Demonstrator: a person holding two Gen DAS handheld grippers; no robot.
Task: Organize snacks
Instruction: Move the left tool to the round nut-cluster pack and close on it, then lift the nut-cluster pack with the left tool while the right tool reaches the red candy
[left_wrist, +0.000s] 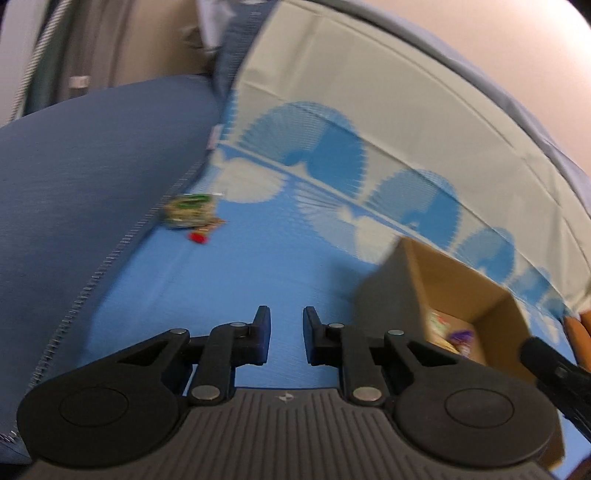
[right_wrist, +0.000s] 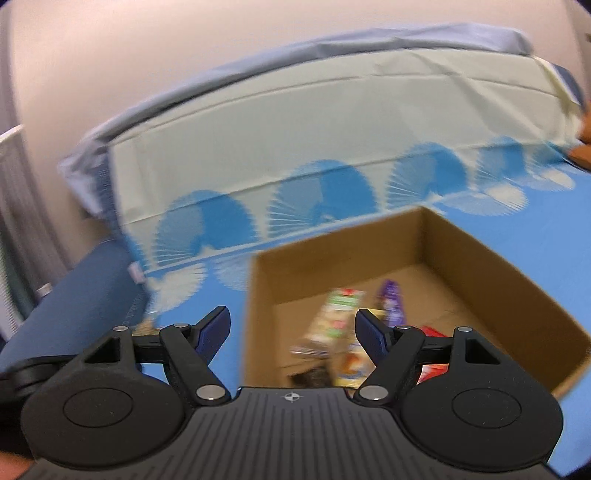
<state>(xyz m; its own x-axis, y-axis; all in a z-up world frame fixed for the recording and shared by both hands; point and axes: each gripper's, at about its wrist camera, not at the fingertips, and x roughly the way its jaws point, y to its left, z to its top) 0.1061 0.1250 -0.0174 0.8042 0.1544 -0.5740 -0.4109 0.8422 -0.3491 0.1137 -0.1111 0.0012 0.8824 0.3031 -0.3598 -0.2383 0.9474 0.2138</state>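
The green-and-white snack packet (left_wrist: 190, 211) with a small red piece beside it lies ahead and left of the left gripper (left_wrist: 286, 339), against the dark blue cushion (left_wrist: 92, 177); blur hides its long axis. Those fingers stand narrowly parted, empty. The right gripper (right_wrist: 291, 332), fingers spread and empty, hovers over the open brown cardboard box (right_wrist: 517, 295) holding packets on the blue fan-patterned mat (left_wrist: 258, 266).

One cardboard box (right_wrist: 424, 254); two tools: left tool (left_wrist: 286, 338), right tool (right_wrist: 291, 332).
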